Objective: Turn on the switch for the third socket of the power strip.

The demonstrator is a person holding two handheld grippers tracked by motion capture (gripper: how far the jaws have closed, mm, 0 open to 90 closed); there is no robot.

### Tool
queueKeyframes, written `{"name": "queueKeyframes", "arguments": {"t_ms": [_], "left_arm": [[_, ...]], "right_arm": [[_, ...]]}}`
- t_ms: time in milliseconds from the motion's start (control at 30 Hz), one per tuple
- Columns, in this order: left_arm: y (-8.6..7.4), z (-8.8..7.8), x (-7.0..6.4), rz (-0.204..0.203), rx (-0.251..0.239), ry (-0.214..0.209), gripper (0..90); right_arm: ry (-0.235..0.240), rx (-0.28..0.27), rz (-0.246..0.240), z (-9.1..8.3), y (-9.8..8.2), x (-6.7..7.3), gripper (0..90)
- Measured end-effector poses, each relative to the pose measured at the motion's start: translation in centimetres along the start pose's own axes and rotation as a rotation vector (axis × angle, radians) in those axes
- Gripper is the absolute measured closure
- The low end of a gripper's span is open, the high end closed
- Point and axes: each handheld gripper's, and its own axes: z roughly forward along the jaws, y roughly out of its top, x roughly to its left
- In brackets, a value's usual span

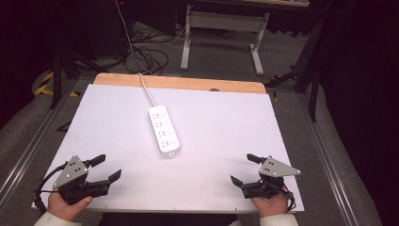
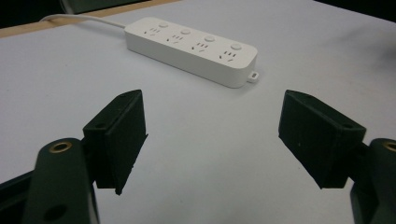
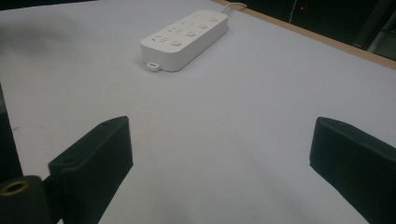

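Observation:
A white power strip with several sockets lies in the middle of the white table top, its cord running off the far edge. My left gripper rests near the front left corner, held in a hand, jaws wide apart with nothing between them. My right gripper rests near the front right corner, also open and empty. From the left gripper view the power strip lies ahead beyond the open left gripper. In the right gripper view the strip lies ahead to the left of the open right gripper.
The white cord leads over the wooden back edge to cables on the floor. A white desk frame stands behind the table. Metal rails run along both sides.

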Motion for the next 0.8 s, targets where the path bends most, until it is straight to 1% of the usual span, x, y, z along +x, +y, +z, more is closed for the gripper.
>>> {"name": "queueKeyframes", "arguments": {"t_ms": [67,133,167,233,300,400,433,600,633,700,733,800], "left_arm": [[0.3,0.1,-0.1,0.025,0.038,0.034,25.9],[0.7,0.1,-0.2,0.038,0.064,0.037,25.9],[0.8,0.1,-0.2,0.033,0.069,0.033,25.9],[1.1,0.1,-0.3,0.025,0.069,0.016,26.8],[1.5,0.3,-0.3,0.025,0.071,0.006,27.3],[2.1,0.5,-0.5,0.02,0.073,-0.002,30.8],[2.4,0.6,-0.5,0.016,0.072,-0.01,31.8],[3.5,1.1,-0.4,0.015,0.063,-0.027,33.2],[3.7,1.2,-0.4,0.026,0.067,-0.027,33.3],[4.2,1.4,-0.4,0.023,0.066,-0.033,33.3],[4.4,1.6,-0.4,0.033,0.065,-0.033,33.2],[4.9,1.7,-0.4,0.035,0.066,-0.036,33.2]], "right_arm": [[0.001,0.003,0.0,0.0,0.0,0.0,6.3],[0.007,0.002,0.002,0.1,0.0,-0.1,6.8],[0.011,0.003,0.005,0.1,0.0,-0.1,6.8],[0.012,0.002,0.006,0.1,0.0,-0.1,6.8],[0.013,0.0,0.004,0.1,0.0,-0.1,6.8],[0.014,-0.003,0.01,0.0,-0.1,-0.1,6.8],[0.02,-0.003,0.011,0.0,-0.1,-0.2,7.0],[0.023,-0.003,0.012,0.0,-0.1,-0.2,7.1],[0.023,-0.003,0.012,0.0,-0.1,-0.2,7.1],[0.023,-0.003,0.012,0.0,-0.1,-0.2,7.1],[0.025,-0.002,0.014,0.0,-0.1,-0.3,7.1],[0.023,0.0,0.015,0.0,-0.2,-0.3,7.1]]}}
